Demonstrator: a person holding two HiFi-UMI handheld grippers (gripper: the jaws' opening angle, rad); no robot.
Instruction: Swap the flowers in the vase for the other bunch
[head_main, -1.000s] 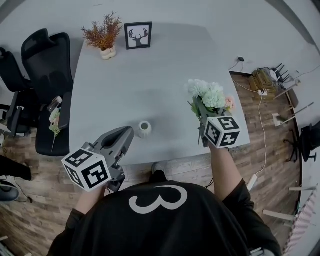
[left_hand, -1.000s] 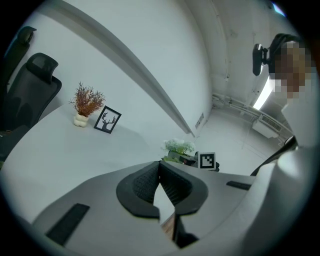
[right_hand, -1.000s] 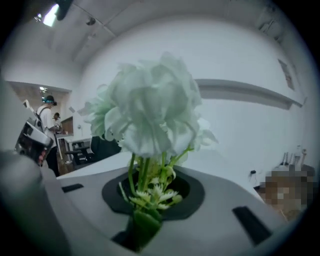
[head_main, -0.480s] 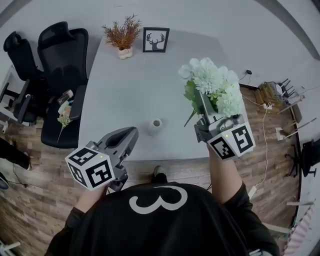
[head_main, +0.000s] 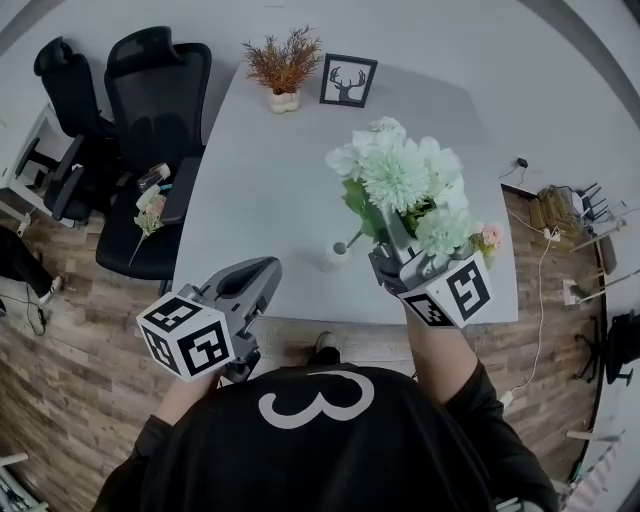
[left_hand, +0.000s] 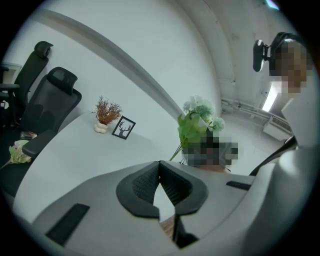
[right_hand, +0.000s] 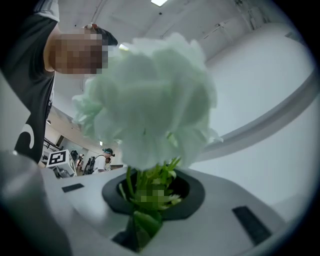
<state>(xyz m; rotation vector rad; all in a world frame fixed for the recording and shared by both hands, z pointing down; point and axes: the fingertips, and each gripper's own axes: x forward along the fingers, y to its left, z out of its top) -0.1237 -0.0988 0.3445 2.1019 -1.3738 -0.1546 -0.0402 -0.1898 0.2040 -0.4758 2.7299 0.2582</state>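
a: head view first. right tongs (head_main: 392, 250) are clamped on the stems of the white-green bunch (head_main: 398, 175), held up just right of the vase (head_main: 337, 256), which looks empty.
b: heads point up and away from the person, long axis tilted, one stem tail slanting down toward the vase mouth. left tongs (head_main: 262, 270) sit near the vase's left. the other bunch (head_main: 148, 210) lies well left of the vase, on a chair (head_main: 150, 120).
a: left gripper view now: those tongs (left_hand: 160, 172) are pressed together, nothing in them. nobody's steadying the vase.
b: that's my worry. it's a narrow mouth and a small vase near the tabletop (head_main: 270, 170) edge, so a slanted stem could knock it over.
a: right gripper view: stems pinched between the pads, blooms (right_hand: 150, 100) filling the frame.
b: looks top-heavy too. it could swivel in that grip.
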